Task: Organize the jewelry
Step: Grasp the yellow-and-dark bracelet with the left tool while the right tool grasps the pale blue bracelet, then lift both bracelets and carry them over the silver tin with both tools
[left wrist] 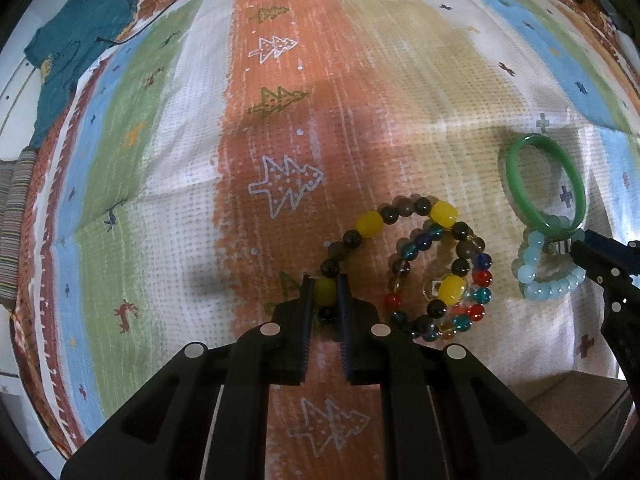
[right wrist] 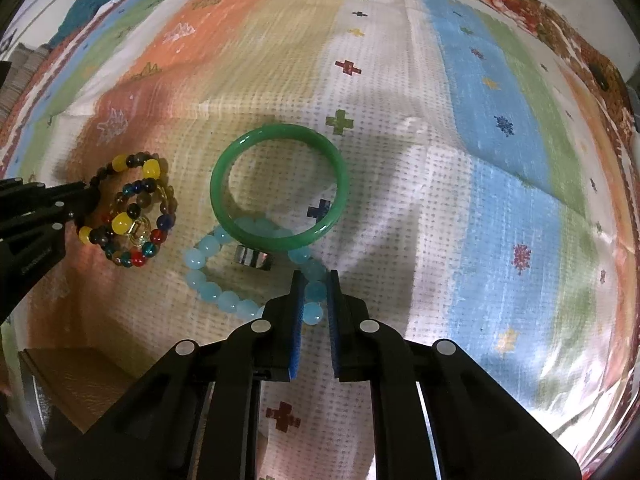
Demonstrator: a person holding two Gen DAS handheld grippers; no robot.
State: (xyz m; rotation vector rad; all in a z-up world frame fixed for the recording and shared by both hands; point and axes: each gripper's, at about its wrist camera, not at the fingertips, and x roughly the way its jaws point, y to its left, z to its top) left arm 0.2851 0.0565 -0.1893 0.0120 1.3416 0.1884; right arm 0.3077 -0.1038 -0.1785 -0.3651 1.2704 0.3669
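Black left gripper point(left wrist: 325, 292) pointing steeply down, jaws clamped on a yellow bead of the brown bracelet point(left wrist: 404, 240). Right gripper point(right wrist: 315, 292) likewise, jaws pinching the pale blue bracelet point(right wrist: 224, 280) beneath the green bangle point(right wrist: 279, 184).

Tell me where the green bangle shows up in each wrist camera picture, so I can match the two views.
Left wrist view: green bangle at the right edge, above the middle.
Right wrist view: green bangle near the centre, just above the right gripper.
Shared landmark: the light blue bead bracelet, whose far side the bangle overlaps in both.
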